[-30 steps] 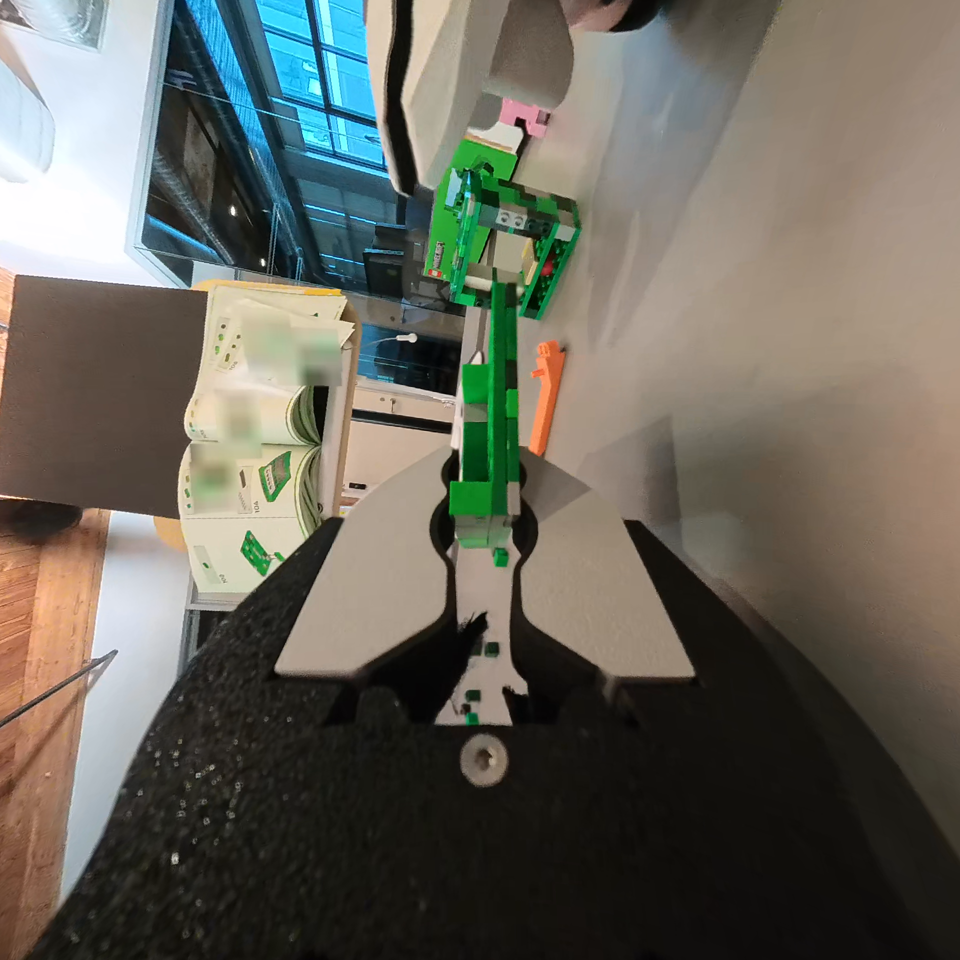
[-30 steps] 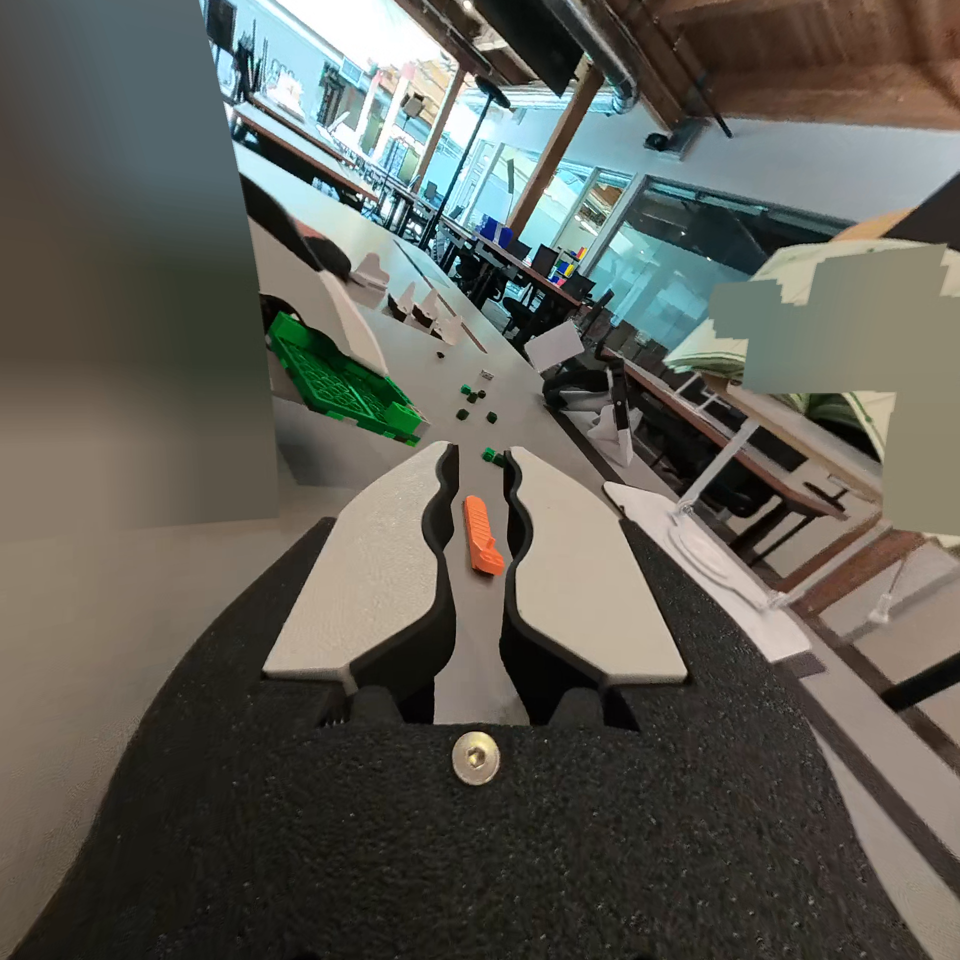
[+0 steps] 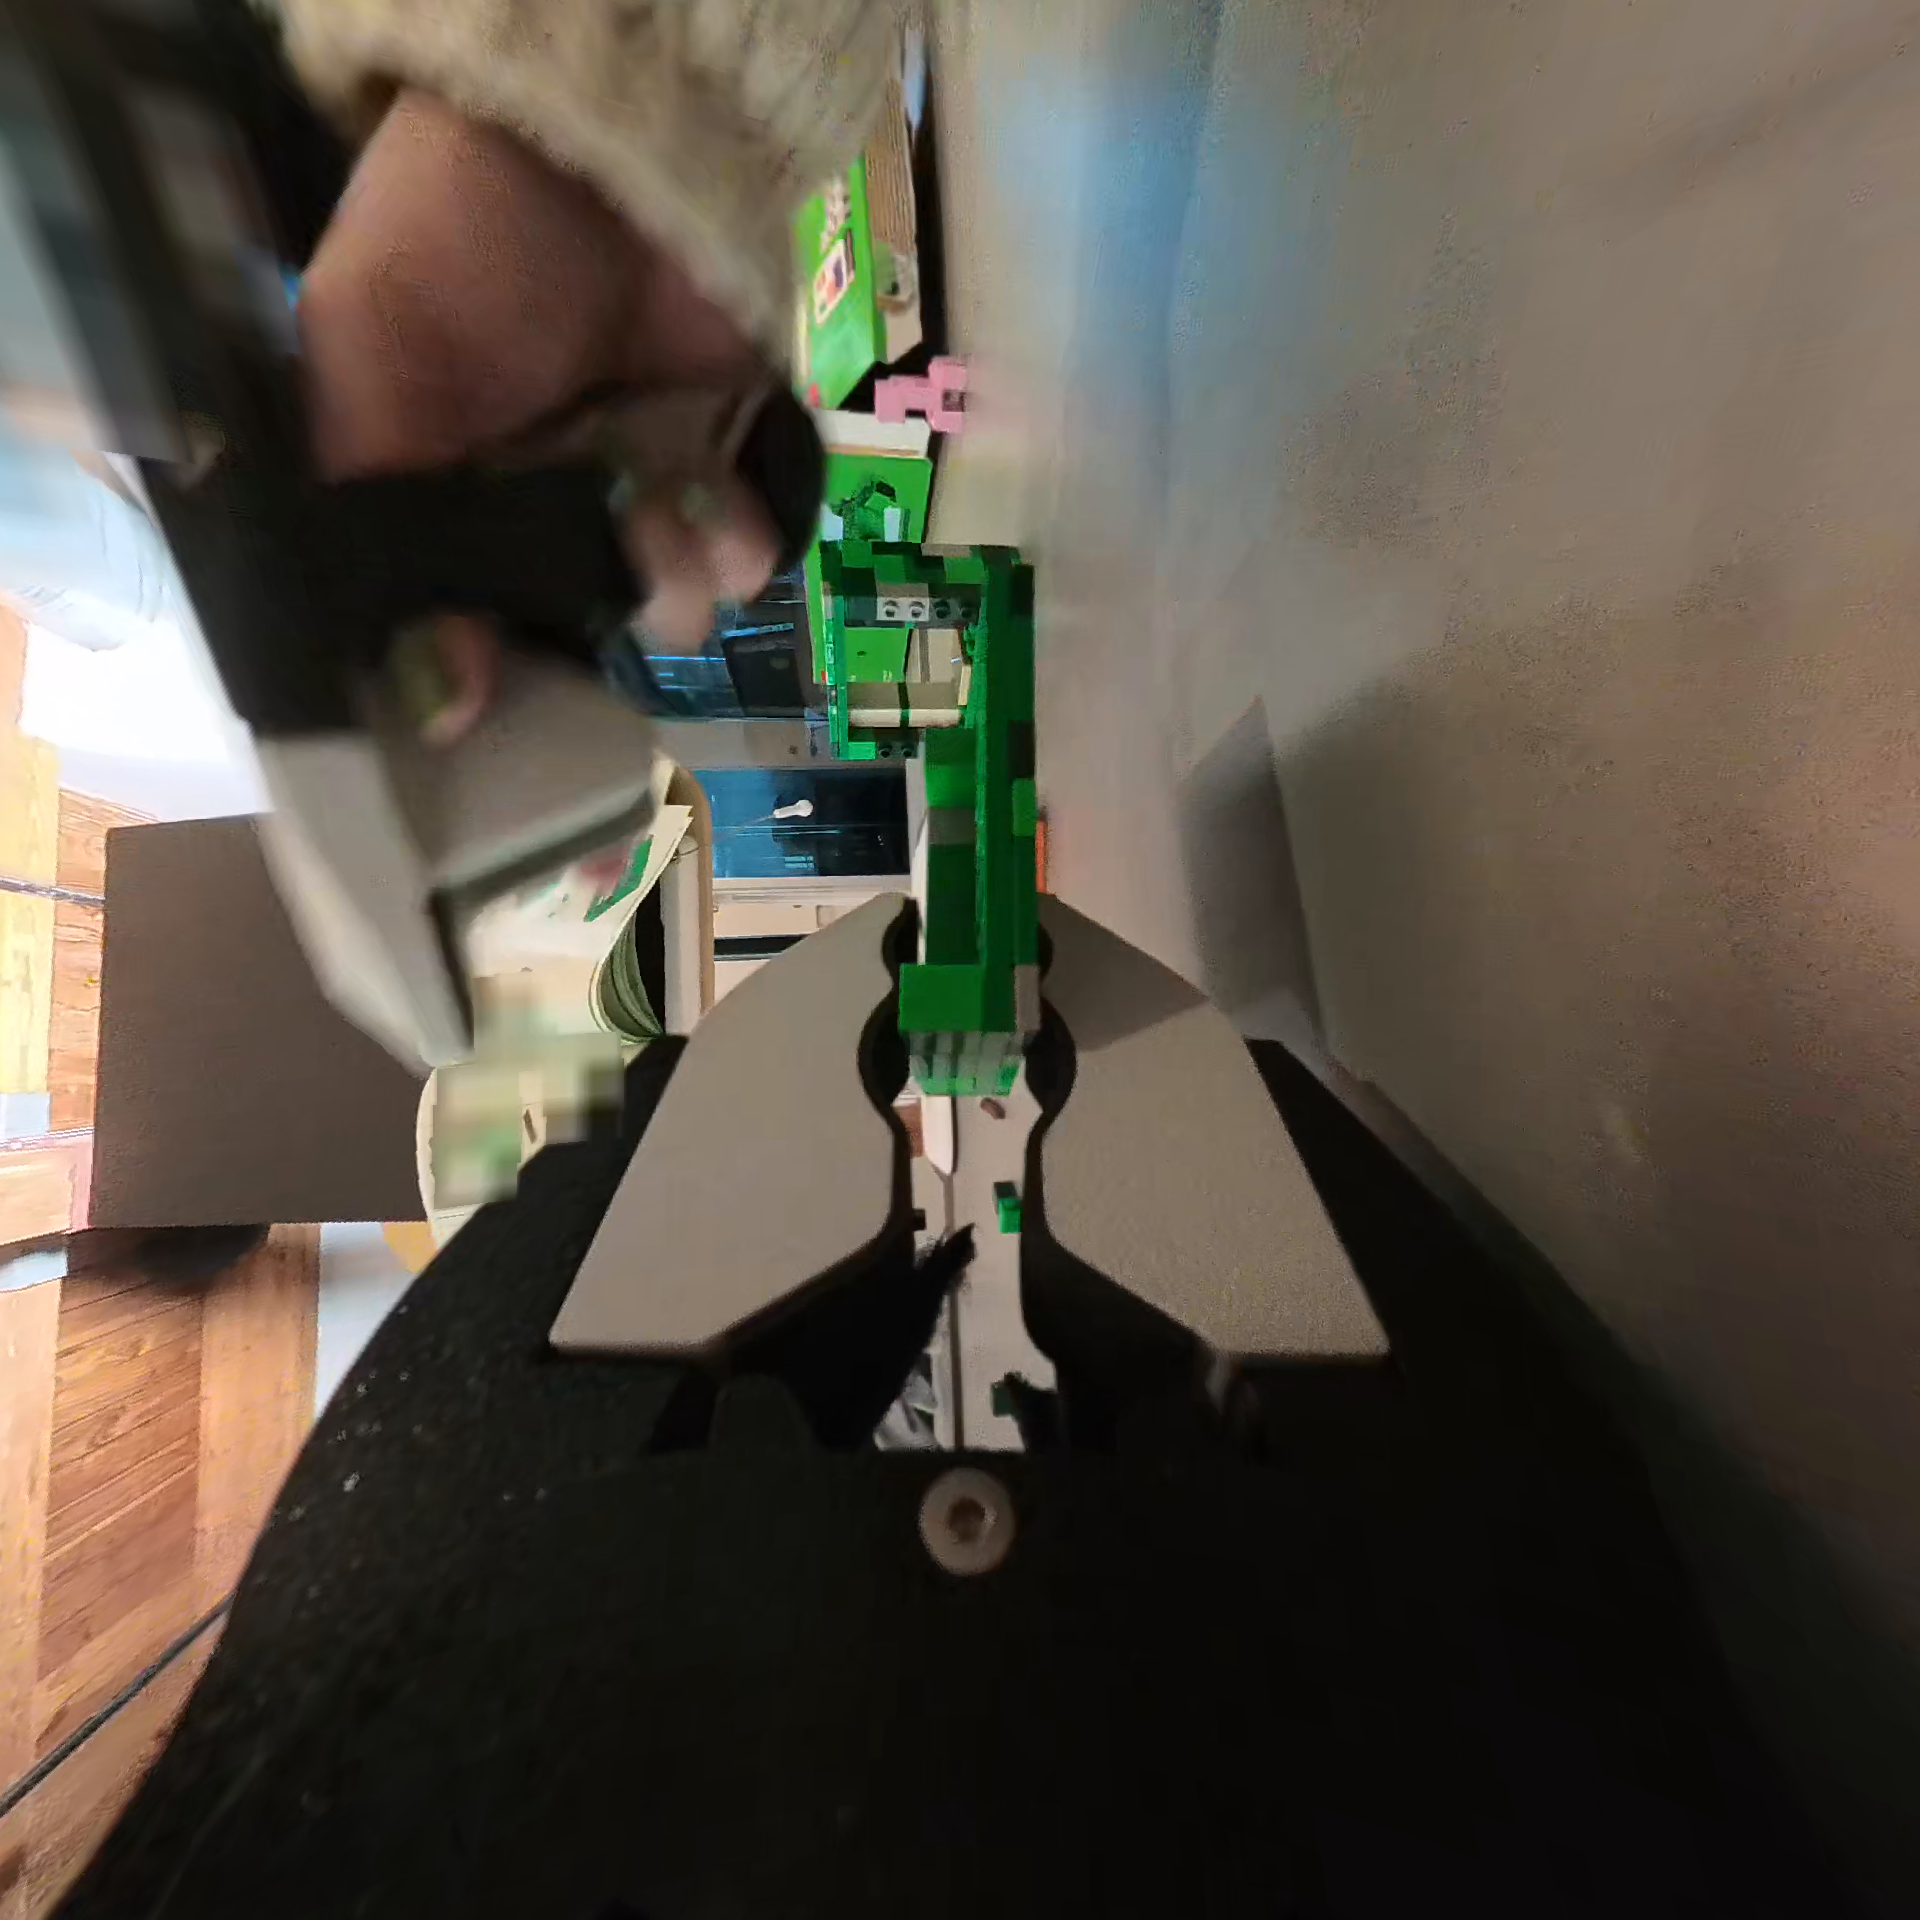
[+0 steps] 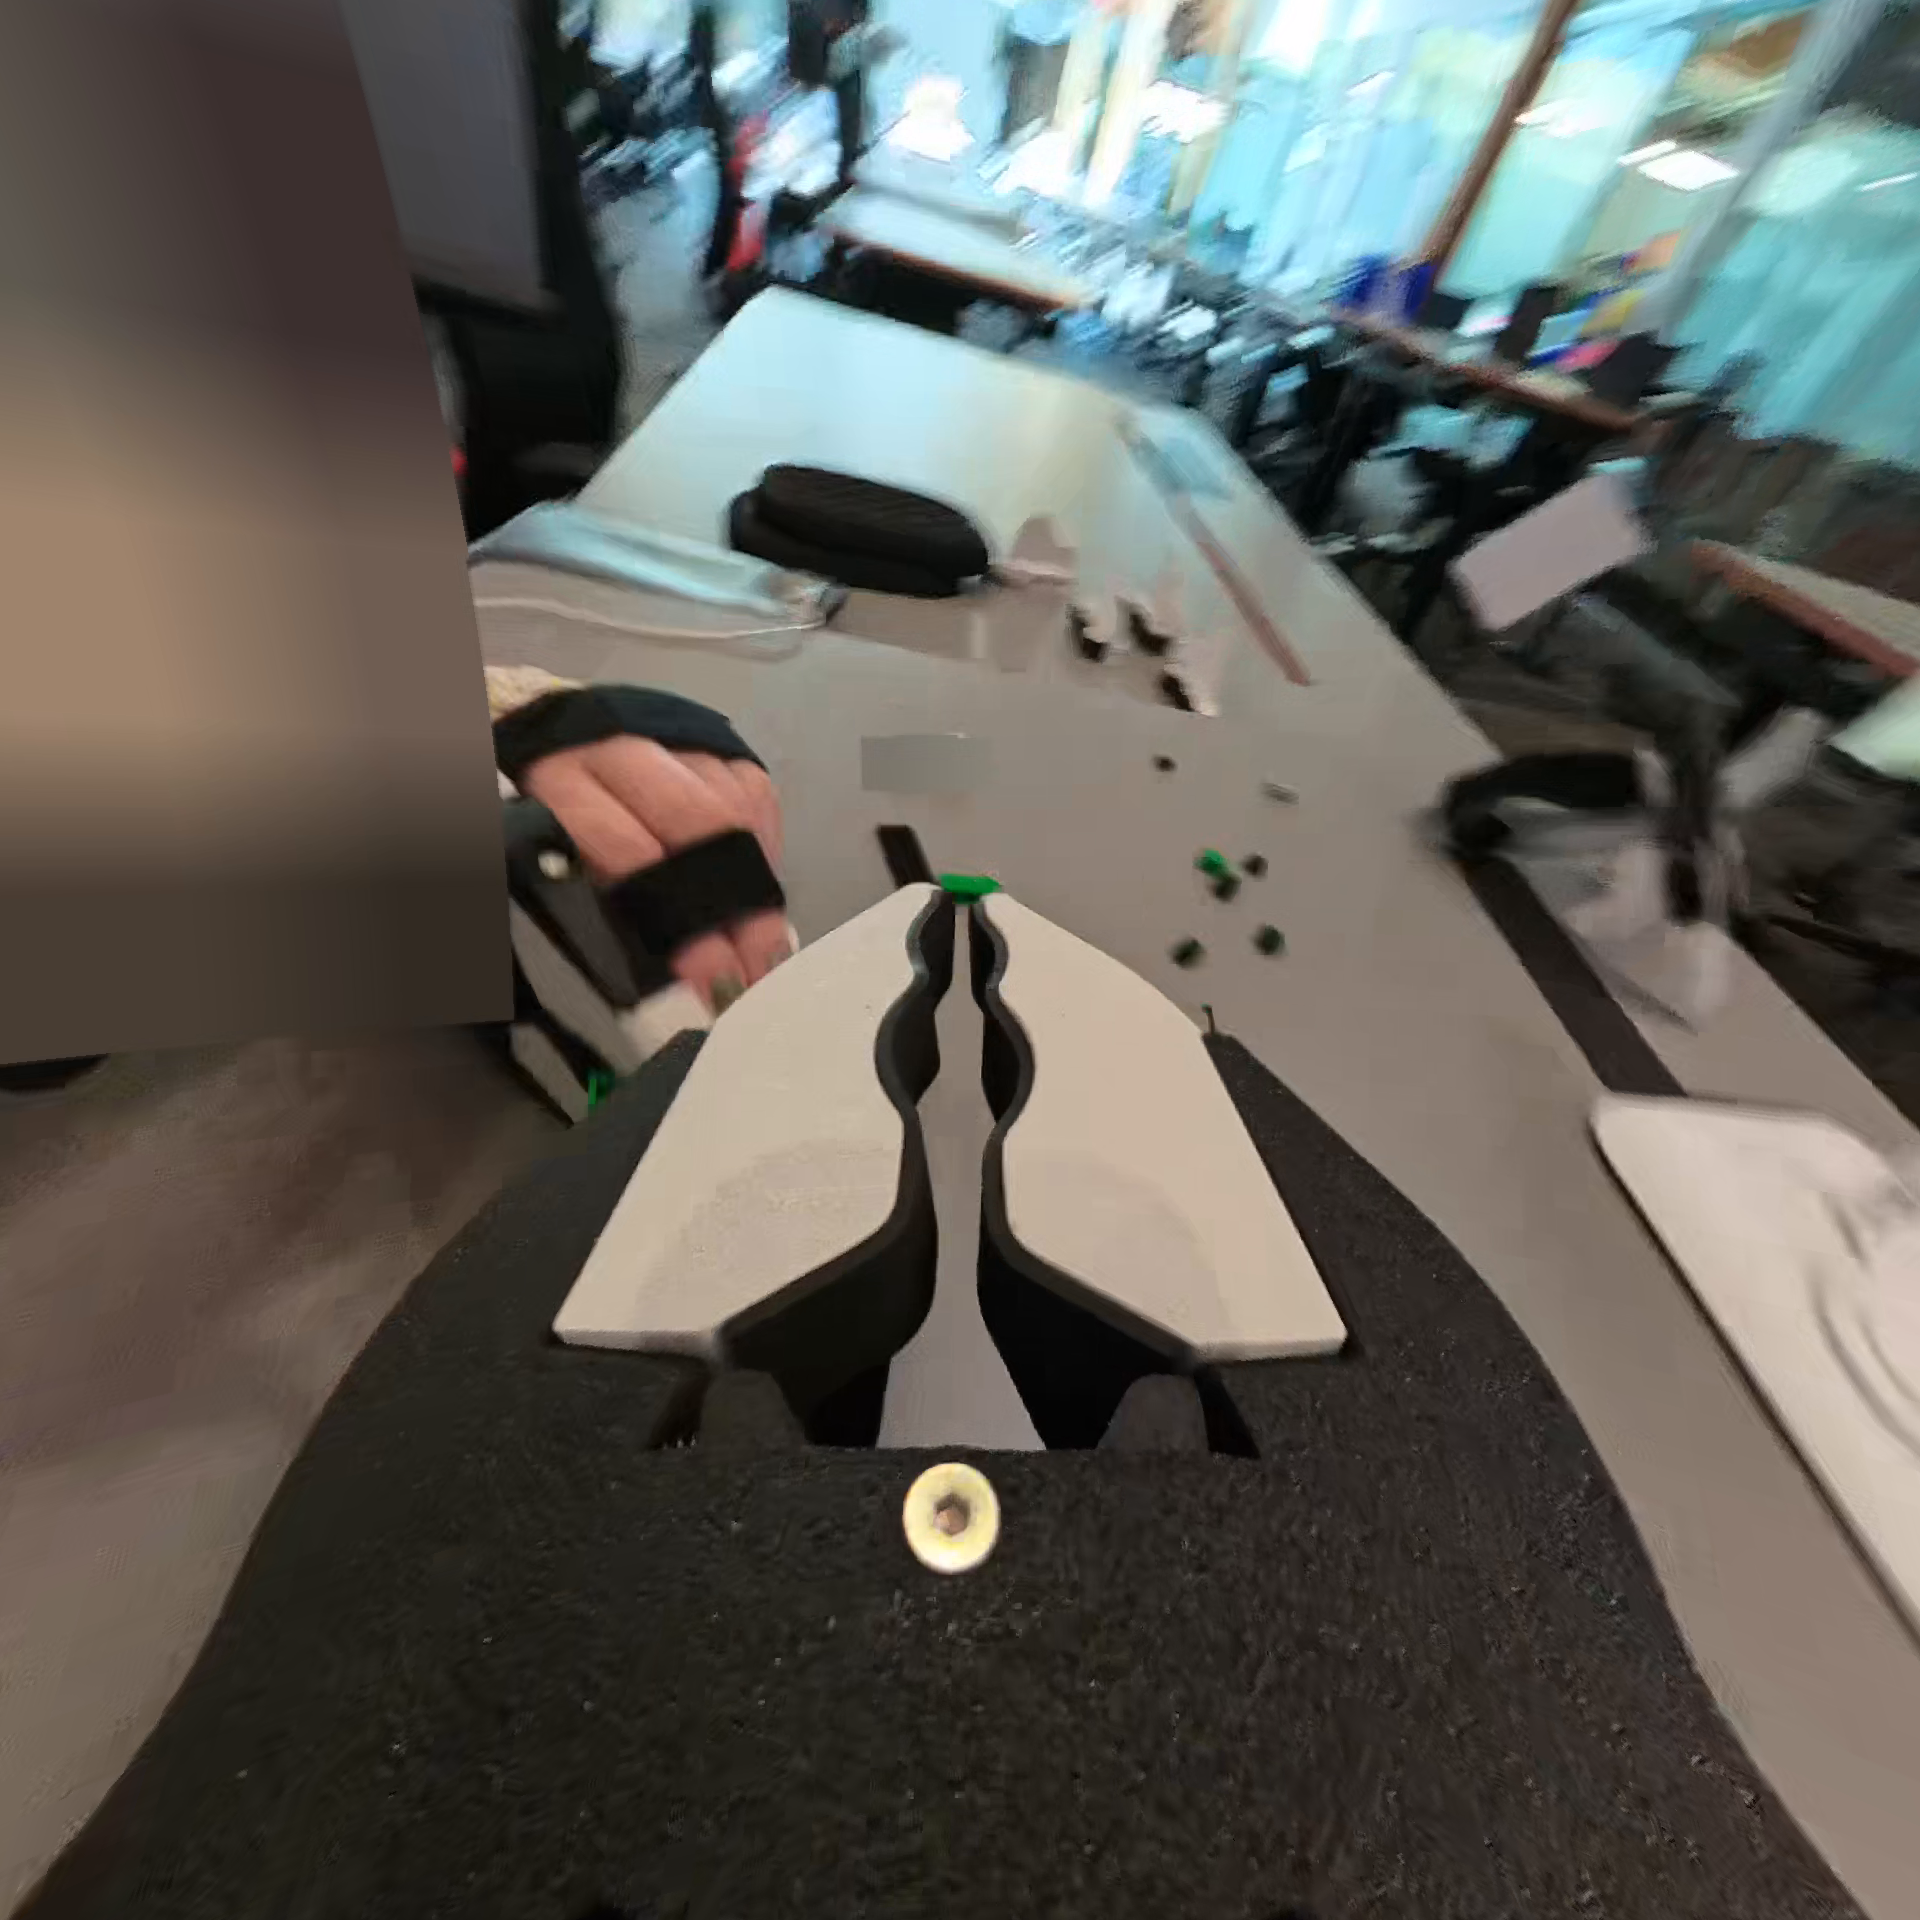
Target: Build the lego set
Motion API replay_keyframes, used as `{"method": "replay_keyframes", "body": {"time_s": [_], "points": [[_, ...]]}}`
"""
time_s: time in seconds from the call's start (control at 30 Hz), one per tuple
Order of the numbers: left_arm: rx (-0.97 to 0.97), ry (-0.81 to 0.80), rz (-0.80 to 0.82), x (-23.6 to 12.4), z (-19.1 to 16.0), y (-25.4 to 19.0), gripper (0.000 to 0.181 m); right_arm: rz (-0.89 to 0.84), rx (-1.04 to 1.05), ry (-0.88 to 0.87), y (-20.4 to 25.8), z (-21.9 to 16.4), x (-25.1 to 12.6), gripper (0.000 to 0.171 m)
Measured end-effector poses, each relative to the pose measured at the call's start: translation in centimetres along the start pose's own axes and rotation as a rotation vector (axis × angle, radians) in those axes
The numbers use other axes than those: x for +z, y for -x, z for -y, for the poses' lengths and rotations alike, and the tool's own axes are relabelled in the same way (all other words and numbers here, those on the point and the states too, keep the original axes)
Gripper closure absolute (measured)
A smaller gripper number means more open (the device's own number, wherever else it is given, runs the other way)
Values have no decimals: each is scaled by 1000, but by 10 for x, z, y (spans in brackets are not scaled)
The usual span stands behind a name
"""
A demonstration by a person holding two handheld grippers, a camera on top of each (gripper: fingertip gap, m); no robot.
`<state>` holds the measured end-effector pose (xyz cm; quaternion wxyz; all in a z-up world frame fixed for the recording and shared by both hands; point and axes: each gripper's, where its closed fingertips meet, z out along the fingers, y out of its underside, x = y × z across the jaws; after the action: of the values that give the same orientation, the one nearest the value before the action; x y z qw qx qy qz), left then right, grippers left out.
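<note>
Open office behind, rows of workbenches and glass walls, all smeared by motion; grey desk [image 4: 1039, 790] in front with small loose green pieces [image 4: 1226, 904] scattered on it. Left tongs [image 3: 971, 925] closed on the near end of a long green lego build [image 3: 977, 831], held edge-on just above the desk. Right tongs [image 4: 961, 902] nearly shut, pinching a tiny green piece [image 4: 968, 884] at the very tips. Risks, as a judgement: such a shallow tip pinch letting the piece slip or twist; pressing it down flexing the long build and cracking seams. Build: stacked green layers, grey and tan inserts, boxy far end.
</note>
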<state>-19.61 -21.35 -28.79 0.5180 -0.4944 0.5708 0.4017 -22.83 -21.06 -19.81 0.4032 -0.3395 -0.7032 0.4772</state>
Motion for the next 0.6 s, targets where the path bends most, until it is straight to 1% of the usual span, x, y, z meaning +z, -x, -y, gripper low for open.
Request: {"method": "replay_keyframes", "body": {"time_s": [0.03,0.1,0.13,0.17,0.23,0.3,0.33,0.43,0.5,0.57,0.6], "points": [[-10,-5,-1,0,1,0,164,81,-42,63,0,9,18,169],[-27,-19,-7,0,2,-1,164,213,-193,230,-7,14,58,163],[-35,-20,-9,1,1,-1,164,284,-285,317,-10,8,77,157],[-43,-18,-10,1,0,-1,164,372,-385,372,-9,2,93,156],[-61,-18,-7,0,-1,1,164,525,-635,409,-3,-19,117,156],[-80,-19,-7,0,-3,1,164,572,-863,452,-9,-44,137,153],[-85,-20,-11,0,-3,1,164,622,-926,457,-9,-54,142,153],[-81,-30,-24,1,-1,-1,164,747,-930,534,-9,-76,155,153],[-82,-43,-33,2,2,-2,164,766,-902,546,-12,-77,169,153],[-93,-53,-43,3,3,-3,164,761,-757,519,-10,-62,190,155],[-96,-56,-48,3,3,-4,164,754,-674,507,-8,-56,202,154]]}}
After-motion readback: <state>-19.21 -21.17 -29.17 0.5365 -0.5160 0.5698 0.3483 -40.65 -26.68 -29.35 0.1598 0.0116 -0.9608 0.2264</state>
